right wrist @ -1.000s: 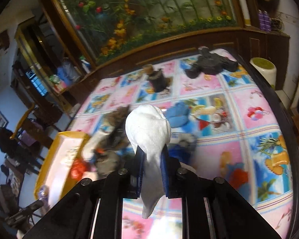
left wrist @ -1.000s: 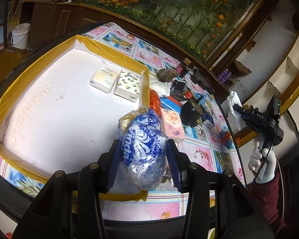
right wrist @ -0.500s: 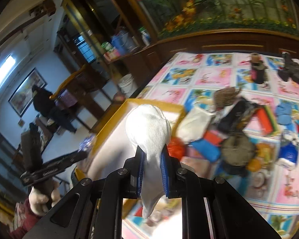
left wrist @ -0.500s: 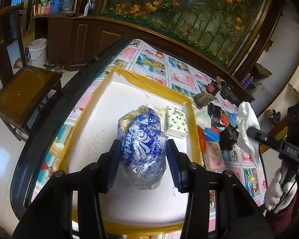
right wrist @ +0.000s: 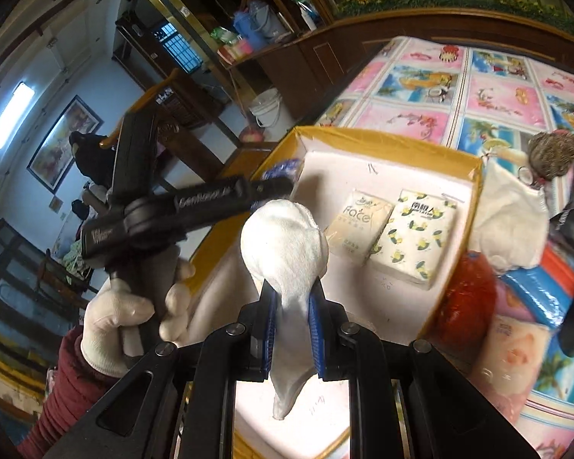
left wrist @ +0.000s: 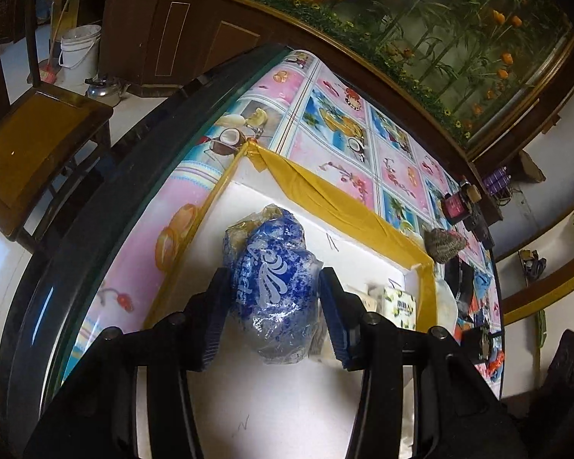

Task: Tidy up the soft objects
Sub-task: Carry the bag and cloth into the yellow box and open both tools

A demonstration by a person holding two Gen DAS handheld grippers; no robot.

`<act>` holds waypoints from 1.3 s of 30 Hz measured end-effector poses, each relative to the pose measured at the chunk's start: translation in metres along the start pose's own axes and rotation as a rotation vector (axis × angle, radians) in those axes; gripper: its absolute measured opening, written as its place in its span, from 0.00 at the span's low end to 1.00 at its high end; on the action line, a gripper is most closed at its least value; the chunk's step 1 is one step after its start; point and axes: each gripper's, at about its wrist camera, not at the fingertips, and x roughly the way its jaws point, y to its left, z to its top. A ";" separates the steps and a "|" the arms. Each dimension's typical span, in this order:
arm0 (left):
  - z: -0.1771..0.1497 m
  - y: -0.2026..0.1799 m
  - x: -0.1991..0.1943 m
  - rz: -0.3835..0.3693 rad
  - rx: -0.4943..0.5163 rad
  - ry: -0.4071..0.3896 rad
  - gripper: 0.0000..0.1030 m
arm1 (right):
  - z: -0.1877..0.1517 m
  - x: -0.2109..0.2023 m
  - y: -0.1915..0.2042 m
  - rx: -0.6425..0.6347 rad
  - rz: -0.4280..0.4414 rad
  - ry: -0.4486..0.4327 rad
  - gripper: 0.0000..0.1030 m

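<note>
My left gripper (left wrist: 273, 319) is shut on a blue and white plastic pack (left wrist: 273, 287) and holds it over the white tray with yellow taped rim (left wrist: 325, 195), near its far left corner. My right gripper (right wrist: 291, 325) is shut on a white sock (right wrist: 287, 244) and holds it above the same tray (right wrist: 386, 139). Two tissue packs lie in the tray: a cream one (right wrist: 357, 220) and a lemon-print one (right wrist: 417, 239). The left gripper's body (right wrist: 180, 214) shows in the right wrist view, held by a white-gloved hand (right wrist: 122, 321).
Beside the tray's right rim lie a white cloth (right wrist: 512, 210), a red bag (right wrist: 467, 294), a blue pack (right wrist: 543, 290), a pink tissue pack (right wrist: 512, 359) and a brown scrubber (right wrist: 555, 151). A wooden chair (left wrist: 30, 141) and a white bucket (left wrist: 78, 55) stand off the table's left edge.
The left gripper has swung with the blue pack toward the tray's far left corner. The right gripper has carried the sock from beside the clutter to over the tray.
</note>
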 end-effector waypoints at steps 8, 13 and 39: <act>0.012 0.012 -0.007 -0.099 -0.071 0.003 0.65 | 0.019 0.035 0.000 0.071 0.005 0.036 0.15; -0.008 0.011 -0.070 -0.112 -0.010 -0.110 0.65 | 0.034 0.046 -0.002 0.106 0.014 0.014 0.15; -0.132 0.018 -0.153 -0.132 -0.012 -0.200 0.66 | 0.006 -0.043 -0.015 0.071 -0.069 -0.169 0.61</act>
